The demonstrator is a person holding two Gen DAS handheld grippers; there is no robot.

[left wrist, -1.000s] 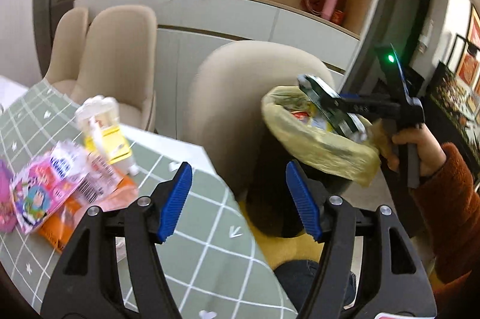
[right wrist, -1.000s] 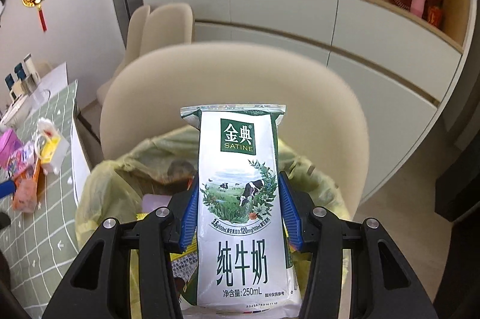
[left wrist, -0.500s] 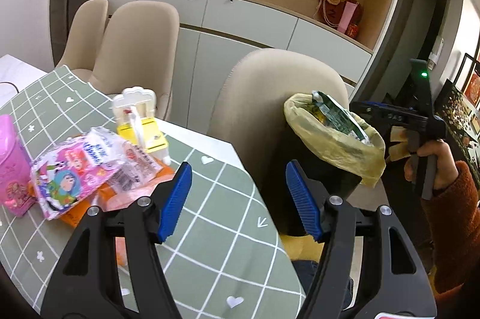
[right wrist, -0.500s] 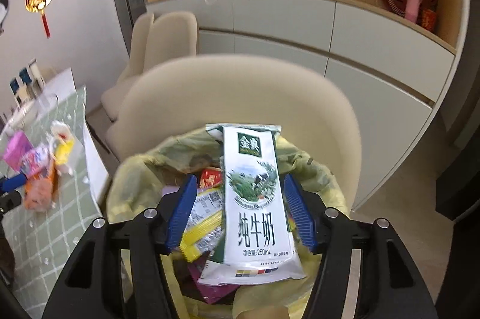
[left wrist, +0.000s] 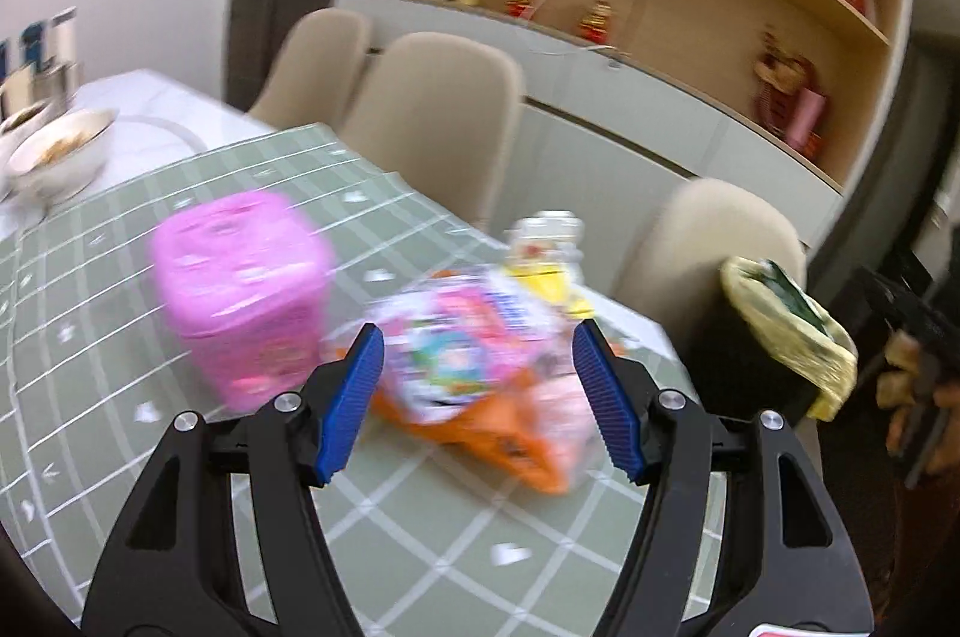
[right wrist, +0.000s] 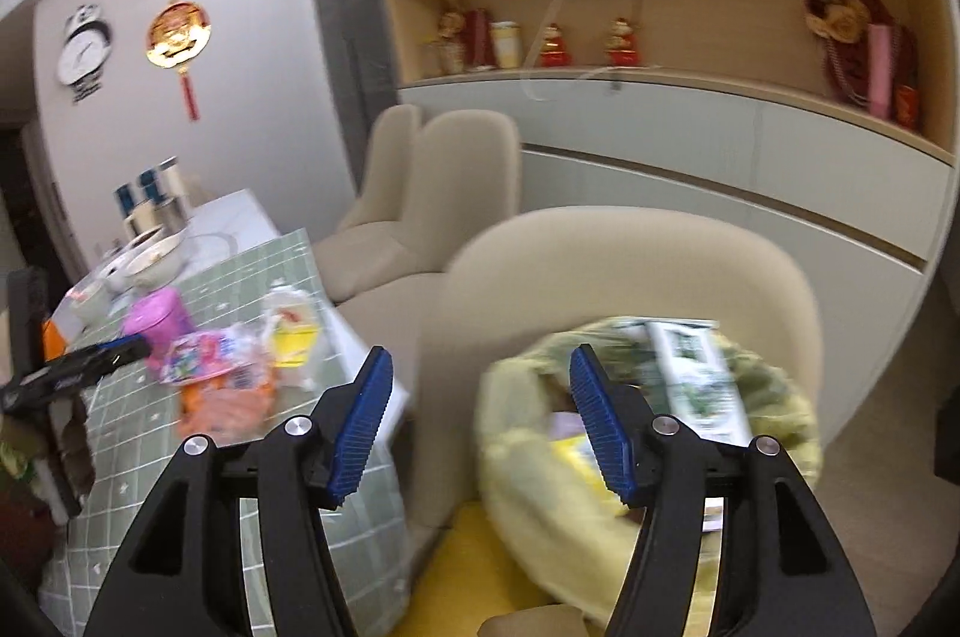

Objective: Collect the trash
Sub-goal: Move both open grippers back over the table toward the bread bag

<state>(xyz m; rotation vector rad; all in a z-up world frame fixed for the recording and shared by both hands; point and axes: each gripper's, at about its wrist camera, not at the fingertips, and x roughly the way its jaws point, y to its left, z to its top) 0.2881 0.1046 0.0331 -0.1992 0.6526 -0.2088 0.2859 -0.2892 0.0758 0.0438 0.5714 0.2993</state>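
Note:
My left gripper (left wrist: 480, 397) is open and hovers over the green checked tablecloth (left wrist: 180, 457), with nothing between its fingers. Just beyond it lie colourful snack packets (left wrist: 462, 355), a pink box (left wrist: 240, 301) and a yellow carton (left wrist: 543, 259). The black bin with a yellow bag (left wrist: 786, 337) stands off the table's right end. In the right wrist view my right gripper (right wrist: 480, 421) is empty, its jaws opening, above and left of the bin bag (right wrist: 540, 457). A milk carton (right wrist: 696, 373) lies in the bag. The left gripper (right wrist: 78, 367) shows at the packets (right wrist: 210, 355).
Beige chairs (left wrist: 438, 121) stand behind the table, and one chair (right wrist: 630, 271) is right behind the bin. White bowls (left wrist: 60, 151) sit at the table's far left end. A long white cabinet with shelves (right wrist: 720, 127) runs along the back wall.
My right gripper let go of the milk carton, which now lies in the bin, and pulled back up and left. My left gripper swung left from the bin to the packets.

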